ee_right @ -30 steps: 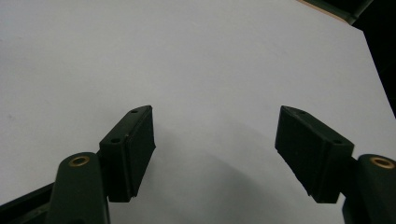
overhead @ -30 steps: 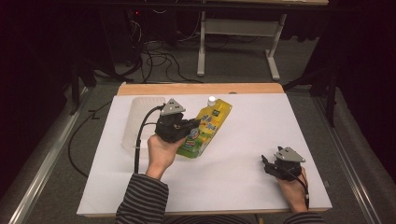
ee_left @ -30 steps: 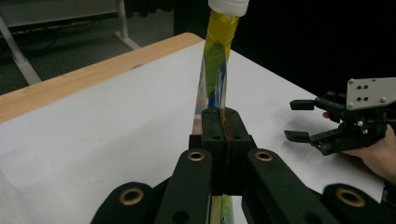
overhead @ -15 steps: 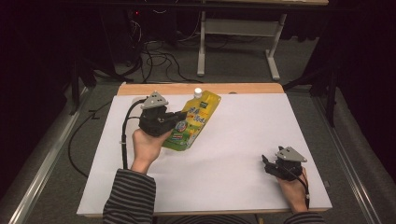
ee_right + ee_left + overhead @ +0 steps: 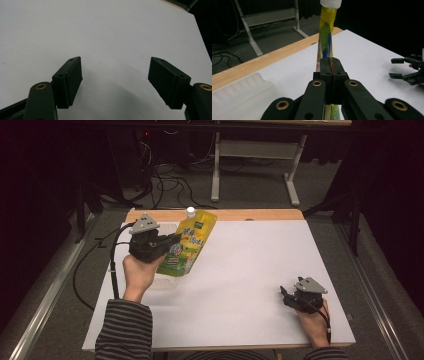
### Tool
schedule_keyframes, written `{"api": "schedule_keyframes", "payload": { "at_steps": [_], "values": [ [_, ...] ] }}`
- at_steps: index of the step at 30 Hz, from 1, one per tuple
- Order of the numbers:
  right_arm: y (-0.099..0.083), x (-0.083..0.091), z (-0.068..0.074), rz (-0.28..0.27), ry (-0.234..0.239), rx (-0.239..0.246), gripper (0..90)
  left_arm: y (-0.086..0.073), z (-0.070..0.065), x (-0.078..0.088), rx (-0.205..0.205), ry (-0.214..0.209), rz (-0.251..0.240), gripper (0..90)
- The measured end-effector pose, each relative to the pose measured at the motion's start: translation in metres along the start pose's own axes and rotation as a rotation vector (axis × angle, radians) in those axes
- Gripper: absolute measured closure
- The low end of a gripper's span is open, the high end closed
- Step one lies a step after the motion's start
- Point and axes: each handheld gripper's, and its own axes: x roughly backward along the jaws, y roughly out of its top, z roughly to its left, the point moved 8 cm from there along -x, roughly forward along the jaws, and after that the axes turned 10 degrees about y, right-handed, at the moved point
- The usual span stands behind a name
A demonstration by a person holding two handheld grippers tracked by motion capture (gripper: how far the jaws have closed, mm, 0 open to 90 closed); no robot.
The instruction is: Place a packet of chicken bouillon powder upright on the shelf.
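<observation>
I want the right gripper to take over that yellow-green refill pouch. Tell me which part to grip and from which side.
Grip the upper flat panel of the pouch, just under the white cap, coming in from the table's open right side. The pouch is thin and flat, held edge-on, and the left gripper is shut on its lower left part, so that free stretch probably suits the open right gripper best.

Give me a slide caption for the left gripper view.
Left gripper pinches a yellow pouch edge-on above the white table.

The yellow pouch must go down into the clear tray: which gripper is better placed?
Left. The left gripper is shut on the yellow pouch above the clear tray; the right gripper is open, far away.
</observation>
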Motion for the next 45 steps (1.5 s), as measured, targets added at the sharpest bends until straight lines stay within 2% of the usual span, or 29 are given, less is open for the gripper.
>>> {"api": "schedule_keyframes", "payload": {
  "at_steps": [8,10,16,19,22,23,24,26,28,34,39,43,45],
  "values": [
    [0.000,0.000,0.000,-0.005,-0.013,0.008,28.3,-0.003,0.018,0.002,0.019,0.027,-0.001,90.0],
    [0.000,0.000,0.000,-0.001,-0.013,0.009,28.4,-0.006,0.022,0.004,0.011,0.037,0.000,90.0],
    [0.000,-0.001,0.000,0.004,-0.019,0.026,28.4,-0.014,0.034,0.004,0.022,0.053,0.002,90.0],
    [0.000,-0.001,0.000,0.004,-0.019,0.026,28.4,-0.018,0.037,0.000,-0.011,0.072,-0.007,90.0],
    [0.000,-0.001,0.001,0.009,-0.018,0.025,28.4,-0.020,0.041,-0.004,0.004,0.068,-0.019,90.0],
    [0.000,-0.001,0.001,0.010,-0.022,0.031,28.5,-0.025,0.047,-0.007,0.027,0.066,-0.018,90.0],
    [0.000,-0.001,0.001,0.008,-0.021,0.030,28.5,-0.027,0.049,-0.009,0.032,0.067,-0.017,90.0],
    [0.000,-0.001,0.001,0.007,-0.018,0.029,28.5,-0.033,0.052,-0.011,0.019,0.080,-0.007,90.0],
    [0.000,-0.001,0.001,0.010,-0.020,0.030,28.5,-0.035,0.053,-0.011,0.016,0.082,-0.004,90.0],
    [0.000,-0.001,0.001,0.008,-0.017,0.034,28.7,-0.057,0.054,-0.018,0.028,0.078,0.000,90.0],
    [0.000,-0.001,0.002,0.009,-0.017,0.034,28.7,-0.061,0.057,-0.018,0.040,0.079,-0.015,90.0],
    [0.000,0.000,0.002,0.008,-0.016,0.031,28.6,-0.065,0.058,-0.015,0.038,0.079,-0.005,90.0],
    [0.000,0.000,0.002,0.009,-0.017,0.032,28.6,-0.067,0.060,-0.011,0.048,0.064,-0.005,90.0]
  ]
}}
